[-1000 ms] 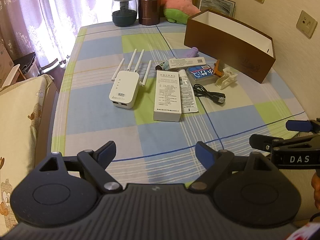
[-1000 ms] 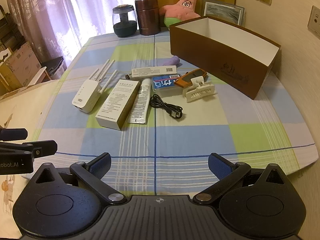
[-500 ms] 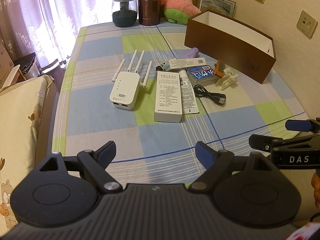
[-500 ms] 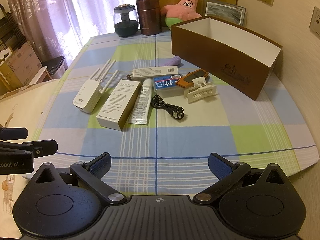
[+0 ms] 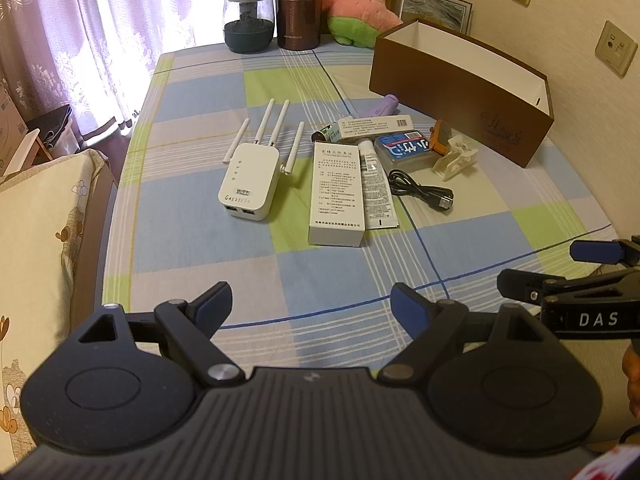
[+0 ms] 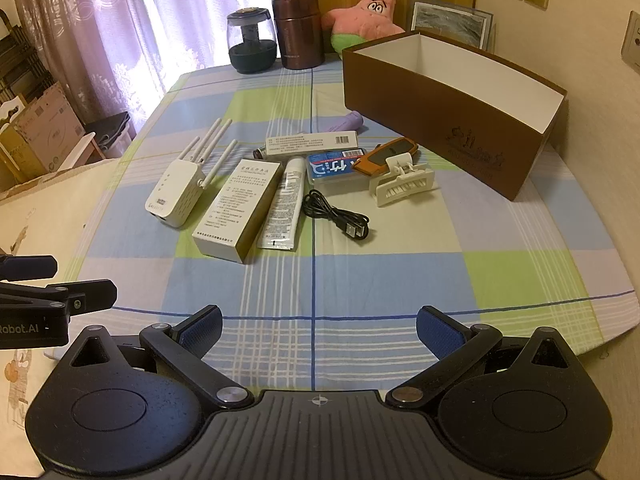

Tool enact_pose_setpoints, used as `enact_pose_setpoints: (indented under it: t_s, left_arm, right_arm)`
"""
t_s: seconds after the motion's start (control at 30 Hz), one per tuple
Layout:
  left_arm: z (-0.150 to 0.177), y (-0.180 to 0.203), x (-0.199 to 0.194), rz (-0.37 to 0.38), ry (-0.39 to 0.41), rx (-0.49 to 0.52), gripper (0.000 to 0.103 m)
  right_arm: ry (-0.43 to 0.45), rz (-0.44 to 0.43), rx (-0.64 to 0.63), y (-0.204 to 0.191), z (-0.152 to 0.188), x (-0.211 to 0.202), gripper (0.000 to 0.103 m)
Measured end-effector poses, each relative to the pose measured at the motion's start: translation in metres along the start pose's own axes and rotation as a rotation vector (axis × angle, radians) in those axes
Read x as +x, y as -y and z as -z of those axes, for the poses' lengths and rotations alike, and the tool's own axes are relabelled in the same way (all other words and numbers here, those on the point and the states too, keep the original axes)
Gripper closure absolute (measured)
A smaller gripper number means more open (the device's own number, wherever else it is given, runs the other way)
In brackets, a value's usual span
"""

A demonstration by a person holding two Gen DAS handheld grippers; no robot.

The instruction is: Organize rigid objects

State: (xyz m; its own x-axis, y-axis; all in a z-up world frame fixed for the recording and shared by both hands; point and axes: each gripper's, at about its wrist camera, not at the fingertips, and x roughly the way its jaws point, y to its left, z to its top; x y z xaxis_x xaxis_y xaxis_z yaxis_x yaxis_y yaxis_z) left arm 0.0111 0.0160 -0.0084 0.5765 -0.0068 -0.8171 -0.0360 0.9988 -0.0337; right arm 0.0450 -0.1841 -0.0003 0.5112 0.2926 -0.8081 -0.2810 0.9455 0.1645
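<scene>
A: Both the left gripper point(image 5: 311, 305) and right gripper point(image 6: 319, 329) hover at the bench's near edge, jaws released, nothing held.

B: The router point(image 5: 249, 178) lies mid-bench, the open box point(image 6: 452, 110) toward the far right corner. Its antennas could catch the box wall.

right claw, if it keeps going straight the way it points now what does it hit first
Probably bare tablecloth first; the right claw is open and empty. Farther along that line lies the black usb cable, just right of the white tube. Depth is unclear.
</scene>
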Motion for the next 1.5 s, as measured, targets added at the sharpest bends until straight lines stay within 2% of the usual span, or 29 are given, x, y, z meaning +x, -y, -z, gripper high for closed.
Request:
enact_pose_setpoints:
  t_s: [0.3,0.57,0.7,1.0,1.17,1.27,1.5]
  left_arm:
    - [-0.009,-0.010,0.009,-0.007,0.002,0.000,0.019]
    - [-0.017,-0.001,0.021,0.006,-0.008,-0.001,0.019]
    - [-0.021,0.003,0.028,0.013,-0.009,0.000,0.020]
    - [-0.033,0.013,0.049,0.024,0.005,0.014,0.025]
    - [-0.041,0.022,0.069,0.022,0.003,0.034,0.030]
    - [-0.046,0.026,0.083,0.020,-0.005,0.039,0.031]
    - [-0.058,0.030,0.119,0.006,-0.021,0.044,0.031]
  right_arm:
    - [0.010,-0.017,0.005,0.005,-0.007,0.006,0.002]
    - [0.007,-0.056,-0.004,0.019,-0.017,0.016,0.003]
    - [0.008,-0.076,-0.020,0.024,-0.021,0.023,0.010]
    - [0.031,-0.120,-0.080,0.035,-0.037,0.044,0.019]
    - [0.032,-0.140,-0.113,0.044,-0.047,0.062,0.031]
    - [0.025,-0.136,-0.159,0.048,-0.052,0.076,0.033]
    - [0.003,-0.177,-0.210,0.060,-0.069,0.113,0.044]
